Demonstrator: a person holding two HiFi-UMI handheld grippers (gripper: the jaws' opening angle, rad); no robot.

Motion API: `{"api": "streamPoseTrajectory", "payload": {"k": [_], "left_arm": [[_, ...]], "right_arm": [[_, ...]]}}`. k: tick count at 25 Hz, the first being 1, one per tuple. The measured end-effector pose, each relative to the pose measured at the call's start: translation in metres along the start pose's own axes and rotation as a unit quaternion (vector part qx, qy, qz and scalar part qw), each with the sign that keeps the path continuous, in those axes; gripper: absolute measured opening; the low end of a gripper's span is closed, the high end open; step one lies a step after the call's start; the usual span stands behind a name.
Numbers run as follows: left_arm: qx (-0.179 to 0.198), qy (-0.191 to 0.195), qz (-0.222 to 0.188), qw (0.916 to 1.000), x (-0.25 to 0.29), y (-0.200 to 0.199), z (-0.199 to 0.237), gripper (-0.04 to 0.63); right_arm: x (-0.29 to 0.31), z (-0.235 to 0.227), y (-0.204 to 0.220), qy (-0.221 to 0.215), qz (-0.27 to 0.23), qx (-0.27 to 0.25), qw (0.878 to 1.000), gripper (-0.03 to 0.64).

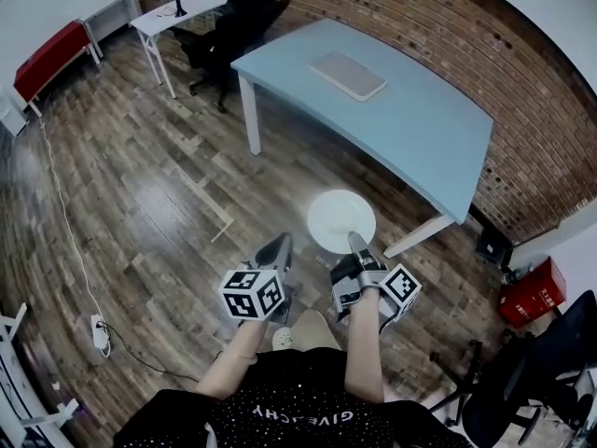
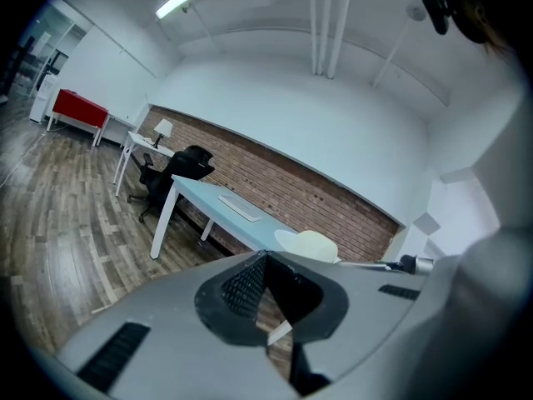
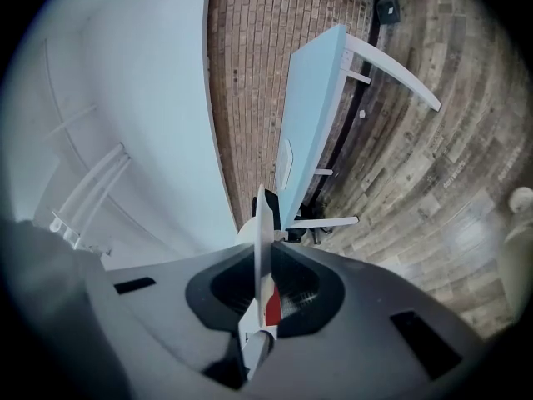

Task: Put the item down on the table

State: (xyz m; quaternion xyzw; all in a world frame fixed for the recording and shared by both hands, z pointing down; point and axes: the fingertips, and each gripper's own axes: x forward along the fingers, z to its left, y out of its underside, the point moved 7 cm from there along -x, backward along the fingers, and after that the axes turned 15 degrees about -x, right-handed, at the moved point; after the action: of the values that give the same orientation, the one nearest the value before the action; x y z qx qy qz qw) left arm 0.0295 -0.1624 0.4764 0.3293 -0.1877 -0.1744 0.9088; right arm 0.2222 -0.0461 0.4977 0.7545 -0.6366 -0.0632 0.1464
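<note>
Right gripper view: jaws of the right gripper [image 3: 265, 265] clamped on a thin white disc [image 3: 261, 223], seen edge-on and upright between the pads, with a red patch low on one side.
Disc in head view: round and flat-on, sticking out just ahead of the right gripper's tips, over the wooden floor [image 1: 140, 185] and well short of the light blue table [image 1: 420, 119].
Left gripper view: left gripper [image 2: 260, 258] with pad tips drawn together, nothing between them.
Arms: both forearms bare, elbows bent, grippers side by side close in front of the body, aimed toward the table, marker cubes facing up.
Table: white-legged, set along the brick wall [image 1: 420, 17], carrying a flat pale slab [image 1: 347, 75].
Beyond: black office chair [image 1: 233, 26] beside a small white desk [image 1: 177, 15].
</note>
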Motion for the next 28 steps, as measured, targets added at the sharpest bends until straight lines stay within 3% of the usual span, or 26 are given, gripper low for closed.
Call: {"api": "streamPoseTrajectory", "payload": {"k": [10, 19, 28], "left_arm": [[-0.009, -0.018, -0.035, 0.9992, 0.075, -0.063, 0.038, 0.011], [-0.033, -0.025, -0.045, 0.9981, 0.204, -0.140, 0.070, 0.011], [-0.031, -0.010, -0.035, 0.9989, 0.314, -0.181, 0.071, 0.011]], "right_arm": [[0.127, 0.001, -0.017, -0.019, 0.050, -0.005, 0.999, 0.031], [0.263, 0.002, -0.080, -0.018, 0.062, -0.023, 0.998, 0.031], [0.361, -0.002, -0.140, -0.026, 0.067, -0.020, 0.997, 0.031]]}}
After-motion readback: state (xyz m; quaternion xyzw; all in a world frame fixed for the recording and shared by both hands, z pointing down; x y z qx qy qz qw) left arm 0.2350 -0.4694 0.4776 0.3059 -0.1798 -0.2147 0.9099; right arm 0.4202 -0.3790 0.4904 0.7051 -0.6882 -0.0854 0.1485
